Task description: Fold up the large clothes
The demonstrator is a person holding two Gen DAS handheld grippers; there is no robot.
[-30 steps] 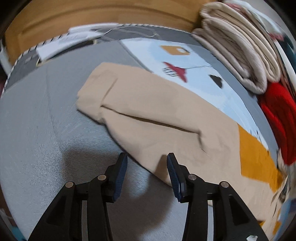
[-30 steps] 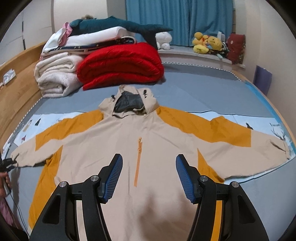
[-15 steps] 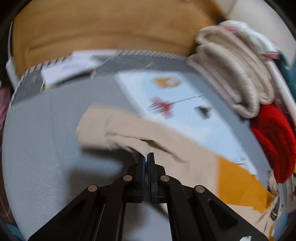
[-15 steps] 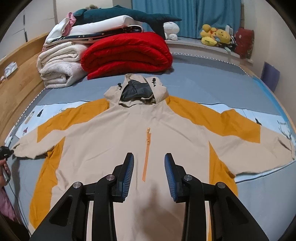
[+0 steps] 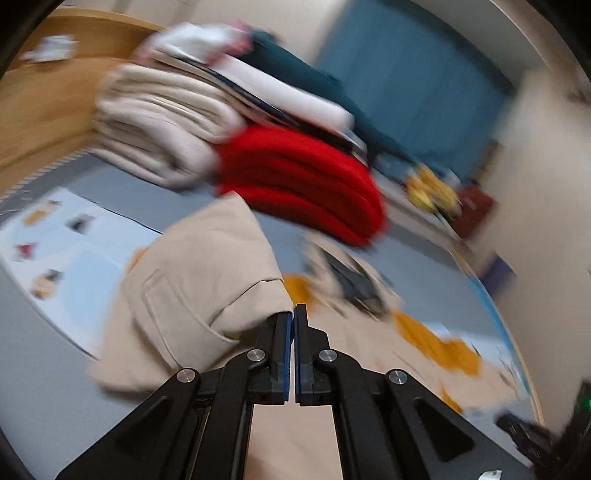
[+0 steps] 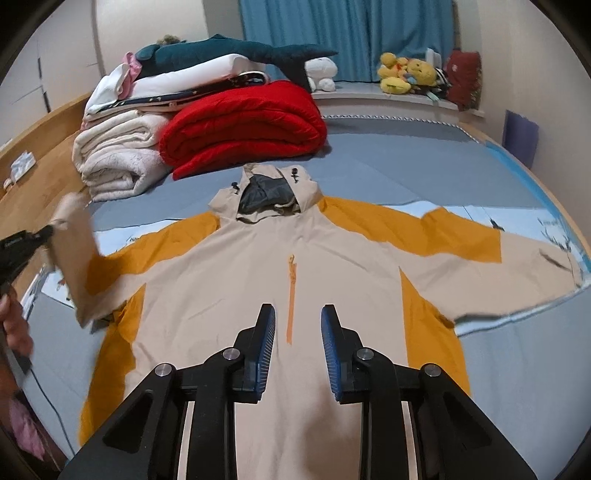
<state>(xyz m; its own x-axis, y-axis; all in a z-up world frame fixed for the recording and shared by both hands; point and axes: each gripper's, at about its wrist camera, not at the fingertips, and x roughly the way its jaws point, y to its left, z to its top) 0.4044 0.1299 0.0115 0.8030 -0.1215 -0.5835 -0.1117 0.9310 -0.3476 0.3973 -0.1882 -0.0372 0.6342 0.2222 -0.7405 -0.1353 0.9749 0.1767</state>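
**Left pinching sleeve cuff, right spread over jacket front**

Left gripper [image 5: 294, 325]: jaws pressed together on the beige sleeve [image 5: 207, 280] of the jacket, cuff end bunched at the fingertips and lifted off the bed. Left view heavily motion-blurred, so fine detail of the grip unreadable. Same gripper [image 6: 44, 234] visible at the far left edge of the right view, holding the sleeve [image 6: 75, 258] up and tilted inward over the orange shoulder panel; person's hand [image 6: 14, 328] below it.

Right gripper [image 6: 298, 314]: jaws spread, nothing between the blue pads [image 6: 267, 350], hovering above the lower chest, straddling the orange zipper [image 6: 291, 295].

Jacket [image 6: 332, 280]: beige with orange panels, lying front-up and flat on the grey-blue bed [image 6: 424, 158], hood [image 6: 269, 192] pointing toward the far end. Opposite sleeve [image 6: 517, 258] stretched out flat to the right side of the view.

Beyond the hood: folded red blanket [image 6: 243, 125], just beside it a stack of cream blankets [image 6: 114, 162], plush shark [image 6: 229, 51] on top of the pile. Yellow plush toys [image 6: 406, 72] on the ledge under the blue curtain [image 6: 343, 33].
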